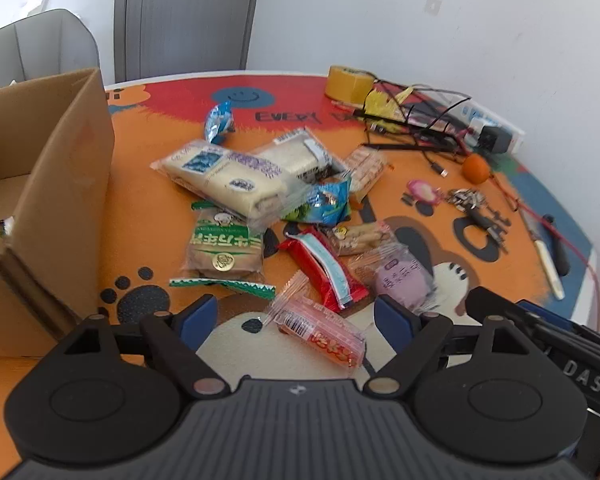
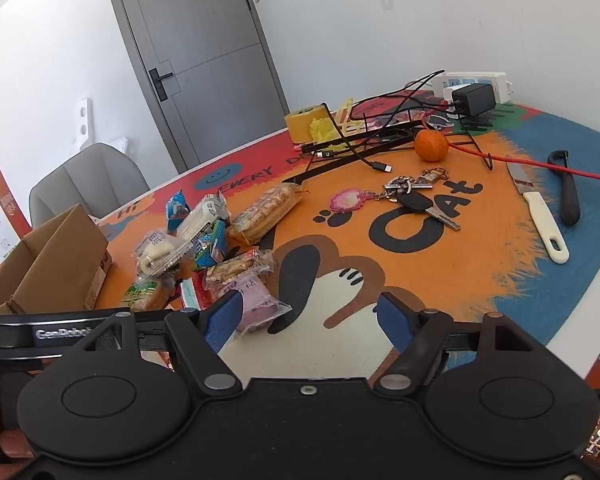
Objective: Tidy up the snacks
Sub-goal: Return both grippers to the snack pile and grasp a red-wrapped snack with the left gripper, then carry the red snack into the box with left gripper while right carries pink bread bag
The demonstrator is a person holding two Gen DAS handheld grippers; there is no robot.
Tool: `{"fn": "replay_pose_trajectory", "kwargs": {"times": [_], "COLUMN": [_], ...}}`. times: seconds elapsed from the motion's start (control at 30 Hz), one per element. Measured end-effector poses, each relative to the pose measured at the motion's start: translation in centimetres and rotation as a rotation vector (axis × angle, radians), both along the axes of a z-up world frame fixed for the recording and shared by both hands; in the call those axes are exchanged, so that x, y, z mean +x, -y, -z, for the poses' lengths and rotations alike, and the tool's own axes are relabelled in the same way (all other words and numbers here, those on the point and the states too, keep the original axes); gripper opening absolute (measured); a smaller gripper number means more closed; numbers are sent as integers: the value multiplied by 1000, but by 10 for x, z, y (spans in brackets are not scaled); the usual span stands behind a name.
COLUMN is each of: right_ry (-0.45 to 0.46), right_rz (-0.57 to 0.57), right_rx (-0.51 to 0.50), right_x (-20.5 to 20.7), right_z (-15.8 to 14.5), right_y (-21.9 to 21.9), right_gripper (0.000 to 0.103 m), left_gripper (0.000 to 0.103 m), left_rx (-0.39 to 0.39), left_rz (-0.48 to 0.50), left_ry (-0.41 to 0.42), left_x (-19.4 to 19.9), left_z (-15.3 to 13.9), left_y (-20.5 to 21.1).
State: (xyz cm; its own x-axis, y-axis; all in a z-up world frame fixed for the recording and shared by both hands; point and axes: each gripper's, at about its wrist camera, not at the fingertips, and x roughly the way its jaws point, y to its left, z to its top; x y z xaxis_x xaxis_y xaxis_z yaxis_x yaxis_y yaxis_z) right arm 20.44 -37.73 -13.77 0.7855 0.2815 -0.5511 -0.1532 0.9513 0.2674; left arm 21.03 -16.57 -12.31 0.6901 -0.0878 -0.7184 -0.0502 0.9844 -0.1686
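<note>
Snacks (image 1: 260, 200) lie in a loose heap on the bench (image 1: 148, 208), on its orange mat, just right of an open carton (image 1: 48, 184) in the left wrist view. A long pale pack (image 1: 228, 178) tops the heap, with a green pack (image 1: 224, 248) below it, a red bar (image 1: 324, 270) to the right and a purple pack (image 1: 400, 280) beyond that.

The left gripper (image 1: 296, 320) hangs over the near edge of the heap, its blue fingers (image 1: 198, 318) set wide apart. A small pink-and-red pack (image 1: 320, 328) lies on the bench between them; neither finger touches it and nothing is held.

The right gripper (image 2: 312, 320) has its fingers (image 2: 394, 320) spread too, somewhat less wide, over a bare cream part of the mat. Its left finger stands in front of the purple pack (image 2: 256, 300); whether it touches the wrapper cannot be told. It grips nothing. In the left wrist view the right gripper (image 1: 548, 332) shows at the right edge, just beside the left one.

Farther back, well apart from the snacks, lie keys (image 2: 416, 196), an orange (image 2: 431, 145), a tape roll (image 2: 304, 124), tangled cables (image 2: 380, 136), a knife (image 2: 536, 208) and a peeler (image 2: 566, 188).
</note>
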Motion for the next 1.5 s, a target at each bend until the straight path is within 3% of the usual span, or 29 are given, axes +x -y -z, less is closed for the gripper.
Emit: {"fn": "replay_pose_trajectory", "kwargs": {"times": [0.2,0.33,0.4,0.53,0.63,0.97,1.13,1.5], "right_ry": [-12,-4,-1,12,21,14,8,58], "right_rz": [-8,-30,-44,-69,-81,-112,-115,-146], "right_rx": [18,16,12,-3,-17,-82,-177,-88], "right_x": [5,9,11,15,18,32,28,6], "right_z": [9,11,12,12,11,16,21,-1], "right_y": [1,-7,-12,-24,-30,-52,-64,-60], "right_gripper": [74,74,74,74,74,73,48,38], "left_gripper": [84,74,58,47,21,19,19,19], "left_rx": [54,49,44,25,-8,-29,-32,-37], "left_rz": [2,-6,-7,-16,8,26,12,0], "left_ry": [-16,-11,3,8,-1,33,61,108], "left_x": [4,-1,-2,-2,-4,-16,-20,-31], "left_z": [10,11,10,9,8,-2,-10,-29], "left_y": [7,0,-3,-10,-13,-19,-25,-31]}}
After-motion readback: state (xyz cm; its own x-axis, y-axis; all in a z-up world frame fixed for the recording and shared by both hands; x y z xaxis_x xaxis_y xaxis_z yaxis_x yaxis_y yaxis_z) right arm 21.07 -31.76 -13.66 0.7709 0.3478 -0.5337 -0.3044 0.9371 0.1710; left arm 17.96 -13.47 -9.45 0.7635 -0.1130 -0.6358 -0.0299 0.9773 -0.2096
